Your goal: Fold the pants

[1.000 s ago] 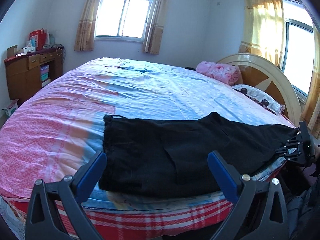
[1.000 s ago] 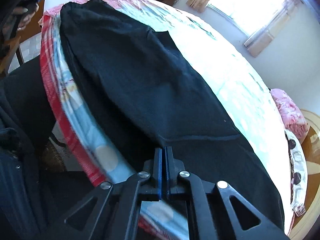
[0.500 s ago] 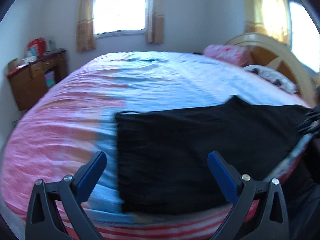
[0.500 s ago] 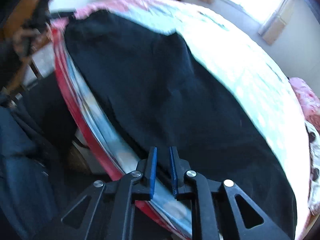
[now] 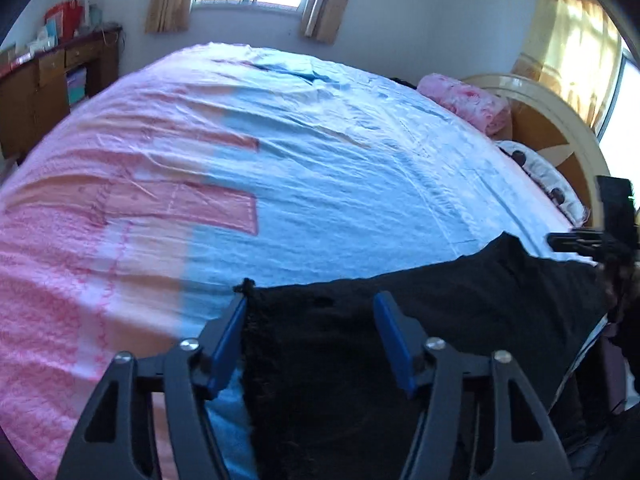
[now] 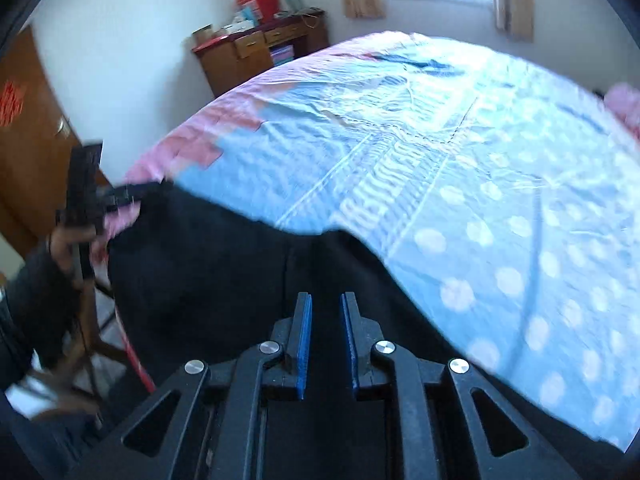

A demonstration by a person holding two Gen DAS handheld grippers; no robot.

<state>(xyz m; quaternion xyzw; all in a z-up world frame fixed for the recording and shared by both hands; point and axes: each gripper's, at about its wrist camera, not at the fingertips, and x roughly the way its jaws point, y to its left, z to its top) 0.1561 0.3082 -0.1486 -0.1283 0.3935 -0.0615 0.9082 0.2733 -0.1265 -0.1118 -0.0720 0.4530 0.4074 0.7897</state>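
Black pants [image 5: 420,320] lie flat along the near edge of the bed, folded lengthwise. My left gripper [image 5: 312,312] is open, its blue fingers straddling the pants' left end near the waistband corner. In the right wrist view the pants [image 6: 208,272] fill the lower left. My right gripper [image 6: 326,312] is open by a narrow gap, low over the other end of the pants, with nothing between its pads. The right gripper also shows in the left wrist view [image 5: 576,240] at the far right, and the left gripper in the right wrist view [image 6: 116,196] at the left.
The bed [image 5: 320,168] has a pink and blue sheet. A pink pillow [image 5: 468,104] and a curved headboard [image 5: 560,128] are at the right. A wooden dresser [image 6: 260,48] stands by the wall. A wooden door [image 6: 28,140] is at the left.
The left gripper moved down and forward onto the pants' left end and narrowed its opening. The right gripper opened from shut and swung round to face across the bed.
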